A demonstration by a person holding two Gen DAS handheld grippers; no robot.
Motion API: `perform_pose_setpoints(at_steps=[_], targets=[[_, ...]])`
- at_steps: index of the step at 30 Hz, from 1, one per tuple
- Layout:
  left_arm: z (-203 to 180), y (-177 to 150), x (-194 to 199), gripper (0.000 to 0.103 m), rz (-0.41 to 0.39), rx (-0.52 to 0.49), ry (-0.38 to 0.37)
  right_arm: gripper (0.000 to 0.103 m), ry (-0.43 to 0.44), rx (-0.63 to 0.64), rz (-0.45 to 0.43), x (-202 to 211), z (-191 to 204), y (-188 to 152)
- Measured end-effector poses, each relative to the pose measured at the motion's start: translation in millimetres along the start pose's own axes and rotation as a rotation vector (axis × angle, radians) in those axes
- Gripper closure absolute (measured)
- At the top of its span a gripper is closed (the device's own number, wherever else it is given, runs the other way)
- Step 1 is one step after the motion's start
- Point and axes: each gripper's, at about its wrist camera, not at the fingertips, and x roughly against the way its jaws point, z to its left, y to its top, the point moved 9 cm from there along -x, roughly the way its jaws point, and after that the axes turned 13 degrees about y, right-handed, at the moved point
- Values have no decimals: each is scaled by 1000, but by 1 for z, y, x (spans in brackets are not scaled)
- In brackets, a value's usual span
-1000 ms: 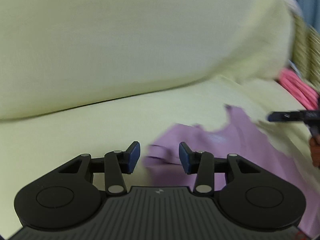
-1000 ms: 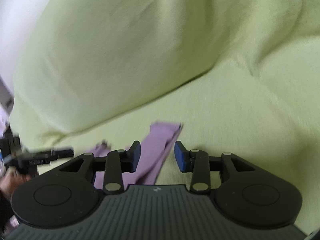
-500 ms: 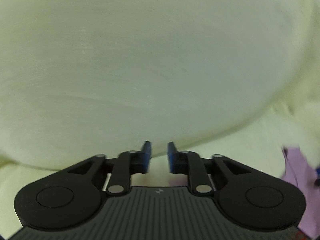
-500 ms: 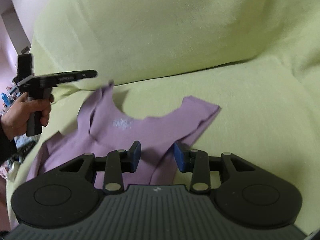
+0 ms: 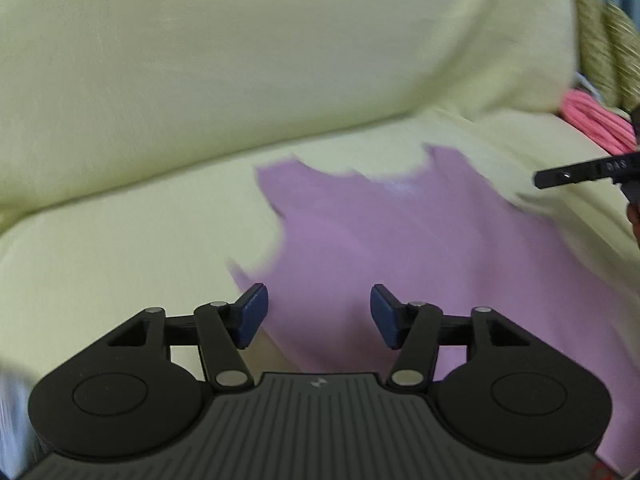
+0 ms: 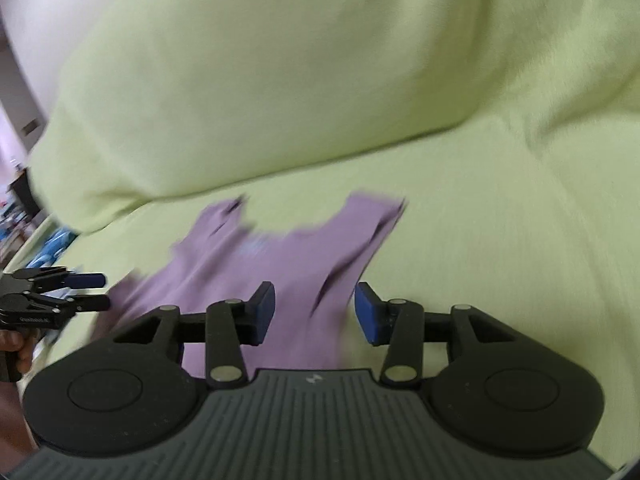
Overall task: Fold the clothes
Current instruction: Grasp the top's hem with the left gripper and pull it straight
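Note:
A purple sleeveless top point(image 5: 400, 240) lies spread flat on the seat of a sofa covered with a light green cloth point(image 5: 120, 260), neckline toward the backrest. My left gripper point(image 5: 316, 314) is open and empty, hovering over the top's left side near an armhole. My right gripper point(image 6: 315, 312) is open and empty over the top's right side point(image 6: 280, 264). The right gripper also shows at the right edge of the left wrist view point(image 5: 584, 172). The left gripper shows at the left edge of the right wrist view point(image 6: 86, 290), jaws apart. Both views are motion-blurred.
The green sofa backrest point(image 6: 280, 80) rises behind the seat. A pink ribbed item point(image 5: 596, 124) and a striped green cushion point(image 5: 608, 48) lie at the right end of the sofa. Blue items point(image 6: 52, 246) sit beyond the sofa's left end.
The left gripper opened wide after being nearly shut and swung back from the backrest to over the top. The right gripper moved closer to the top. The top now lies spread flat.

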Motion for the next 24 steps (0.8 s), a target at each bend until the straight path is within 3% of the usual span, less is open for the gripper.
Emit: perform_pose_setpoints(at_steps=[4,8,12,15,16,19,24], targets=[[-58,-37,62,29,-13,-48,-19,62,46,-22,48,46,47,-70],[-111,-71,99,27,-17,-98,-62,62,71,-85,99,80,83,-135],[-147,-75,103,27,-53,-157,-1,62,85,-178,98,101,96,-172],[-163,-71,91,30,-82,-200,86,62,82,-211,100,107,101,-188],[-166,-71,85,37,-75,-243,121,61,86,-220,106,107,103,-193],[-167,-76,72,90,-33,-330,196,57,86,-199,138,104,109,-206],[-119,-75,99,98,-42,-123,232,56,89,-107,154,90,119,-214]])
